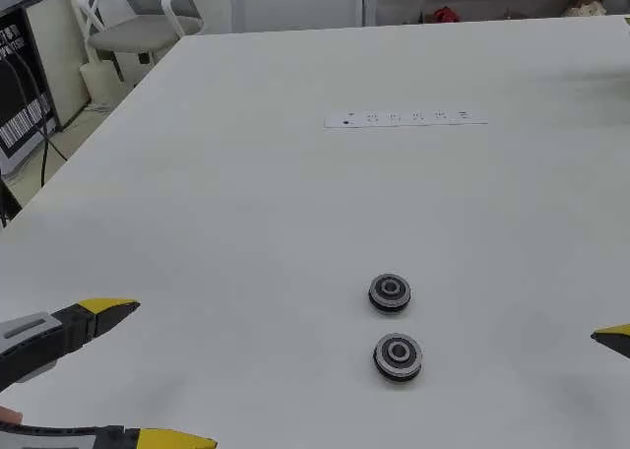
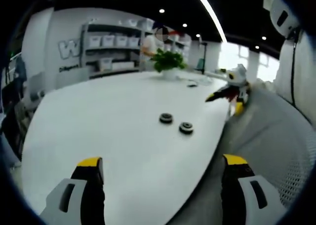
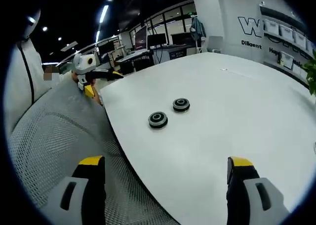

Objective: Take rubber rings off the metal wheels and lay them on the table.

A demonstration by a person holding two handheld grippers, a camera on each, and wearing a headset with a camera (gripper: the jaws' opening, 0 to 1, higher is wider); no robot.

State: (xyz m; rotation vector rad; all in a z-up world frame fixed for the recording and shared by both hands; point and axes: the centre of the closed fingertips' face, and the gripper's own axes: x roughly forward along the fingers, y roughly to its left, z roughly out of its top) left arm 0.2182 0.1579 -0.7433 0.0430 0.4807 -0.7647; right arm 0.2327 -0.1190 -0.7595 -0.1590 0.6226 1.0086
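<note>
Head view: we see far wheel (image 1: 390,292) and near wheel (image 1: 398,356) lying flat on white table (image 1: 246,203), bores up, close but apart. Socket strip (image 1: 406,119) well beyond. Left gripper (image 1: 148,370) low left, right gripper (image 1: 615,337) at right edge.

Left gripper view: our jaws spread wide; wheels ahead, plant (image 2: 168,61) far behind.

Right gripper view: jaws spread wide; wheels ahead, axles vertical.

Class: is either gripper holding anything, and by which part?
Nothing is held: left gripper and right gripper stand open, both wheels lying untouched on the table.
</note>
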